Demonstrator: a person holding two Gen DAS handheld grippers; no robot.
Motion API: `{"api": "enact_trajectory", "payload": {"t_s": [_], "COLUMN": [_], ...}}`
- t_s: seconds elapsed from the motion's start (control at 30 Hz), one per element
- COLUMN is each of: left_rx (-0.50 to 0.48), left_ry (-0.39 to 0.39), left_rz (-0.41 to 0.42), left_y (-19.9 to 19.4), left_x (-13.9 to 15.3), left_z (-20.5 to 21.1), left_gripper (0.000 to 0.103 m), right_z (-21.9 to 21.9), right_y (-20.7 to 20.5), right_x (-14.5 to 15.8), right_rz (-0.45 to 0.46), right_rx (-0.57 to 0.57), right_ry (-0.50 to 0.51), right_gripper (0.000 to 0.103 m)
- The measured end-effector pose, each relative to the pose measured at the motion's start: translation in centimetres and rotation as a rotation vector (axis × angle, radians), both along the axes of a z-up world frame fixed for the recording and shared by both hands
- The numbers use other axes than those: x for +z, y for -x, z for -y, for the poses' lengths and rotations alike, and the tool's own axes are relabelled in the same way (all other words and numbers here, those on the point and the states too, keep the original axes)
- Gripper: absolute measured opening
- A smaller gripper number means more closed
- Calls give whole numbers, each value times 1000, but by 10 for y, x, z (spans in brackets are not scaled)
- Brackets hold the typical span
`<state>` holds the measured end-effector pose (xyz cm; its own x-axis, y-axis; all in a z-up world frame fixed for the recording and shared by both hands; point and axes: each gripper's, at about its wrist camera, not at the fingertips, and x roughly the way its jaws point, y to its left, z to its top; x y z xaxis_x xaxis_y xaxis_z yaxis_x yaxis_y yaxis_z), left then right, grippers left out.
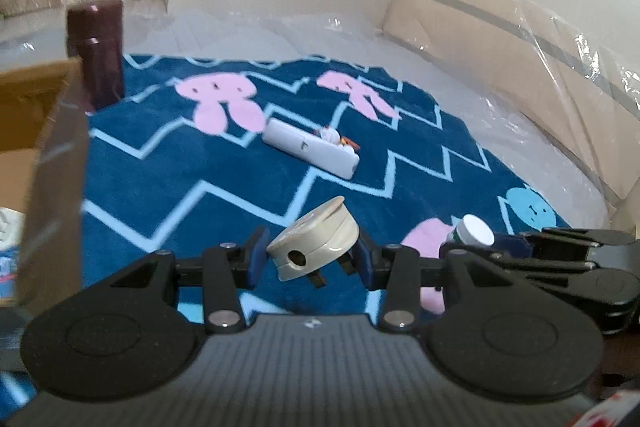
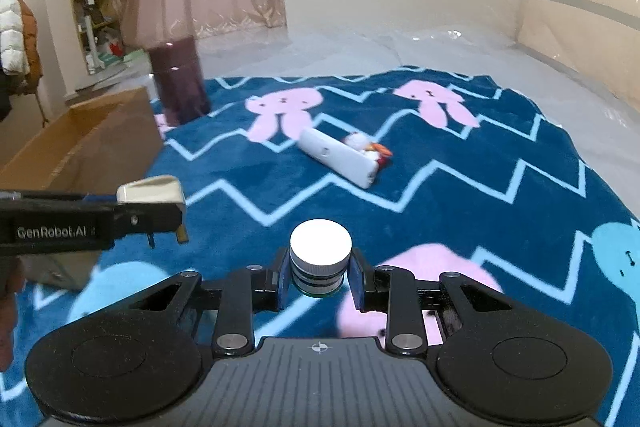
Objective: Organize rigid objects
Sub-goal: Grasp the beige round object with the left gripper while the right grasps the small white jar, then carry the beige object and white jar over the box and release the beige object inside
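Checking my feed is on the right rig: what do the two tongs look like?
Both the left tongs and right tongs are matte black linkages with blue pads, silver pivot pins, round side discs and a ribbed grey body. The left one carries white "GenRobot.AI" lettering on its side.

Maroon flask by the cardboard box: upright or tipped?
Upright. The maroon flask stands on its base at the blanket's edge, cap on top, beside the cardboard box.

A beige plug adapter (image 1: 314, 243) hangs tilted, prongs down, above the blue rug (image 1: 200, 163). A white-capped small bottle (image 2: 320, 259) is held upright. A white remote (image 1: 310, 149) lies flat mid-rug beside a small toy figure (image 1: 338, 139).
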<state>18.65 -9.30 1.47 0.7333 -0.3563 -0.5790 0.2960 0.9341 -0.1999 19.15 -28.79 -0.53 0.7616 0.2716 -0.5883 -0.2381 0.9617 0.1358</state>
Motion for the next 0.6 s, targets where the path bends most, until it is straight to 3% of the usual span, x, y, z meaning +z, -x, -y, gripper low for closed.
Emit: {"api": "enact_trajectory", "payload": {"t_s": [0.3, 0.6], "left_rx": [69, 198], "left_ry": [-12, -58], "left_rz": [60, 98], "left_y": [46, 74], "left_x": [39, 64], "left_z": [-55, -137], "left_gripper": [39, 39], "right_z": [-52, -123], "right_y": [29, 25], "right_x": [31, 47], "right_rz": [46, 67], "right_rx": [76, 204], "right_ry": [-5, -34], "right_gripper": [27, 27]}}
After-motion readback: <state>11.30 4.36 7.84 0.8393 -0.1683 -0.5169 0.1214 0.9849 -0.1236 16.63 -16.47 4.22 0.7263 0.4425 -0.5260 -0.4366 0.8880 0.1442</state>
